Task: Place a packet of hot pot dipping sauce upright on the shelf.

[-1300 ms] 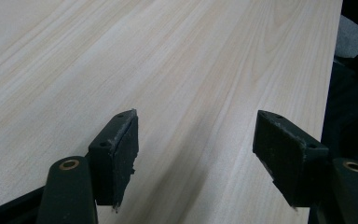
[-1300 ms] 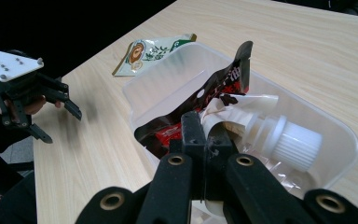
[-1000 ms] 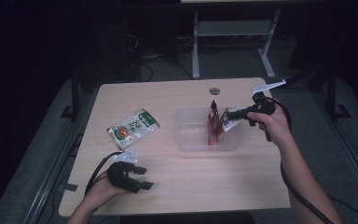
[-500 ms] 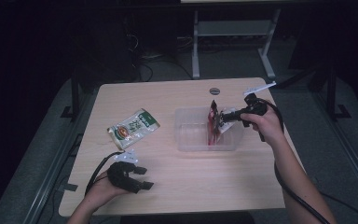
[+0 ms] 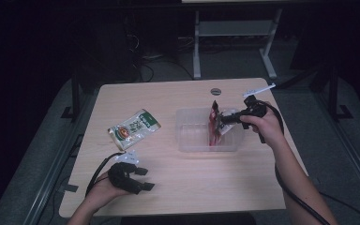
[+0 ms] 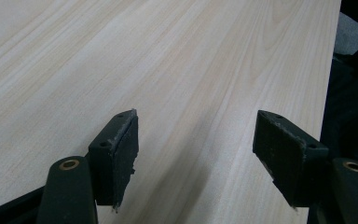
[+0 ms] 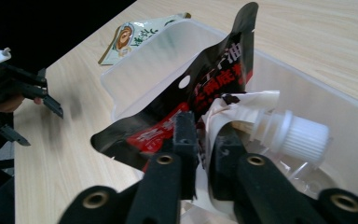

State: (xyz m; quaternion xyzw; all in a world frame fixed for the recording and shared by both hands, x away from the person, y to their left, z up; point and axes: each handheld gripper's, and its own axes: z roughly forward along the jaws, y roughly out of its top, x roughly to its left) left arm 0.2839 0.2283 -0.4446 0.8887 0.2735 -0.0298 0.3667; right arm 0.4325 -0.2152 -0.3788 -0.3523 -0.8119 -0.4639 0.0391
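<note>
A red and black pouch [image 5: 213, 123] hangs upright inside the clear plastic bin [image 5: 187, 140], and my right gripper [image 5: 222, 119] is shut on it. In the right gripper view the jaws [image 7: 204, 140] pinch the red and black pouch [image 7: 205, 88] close to a white spouted pouch with a ribbed cap [image 7: 298, 135]; I cannot tell whether the white pouch is pinched too. A green and white snack pouch [image 5: 134, 125] lies flat on the table left of the bin. My left gripper [image 5: 138, 180] rests open near the table's front left, over bare wood [image 6: 196, 149].
The wooden table [image 5: 192, 187] has a round cable hole [image 5: 215, 91] behind the bin. Dark floor and a white desk frame [image 5: 234, 33] lie beyond the far edge. The table's front edge lies just right of the left gripper's jaws [image 6: 328, 93].
My right gripper has carried the red and black pouch a little left, farther over the bin. The left gripper has stayed put.
</note>
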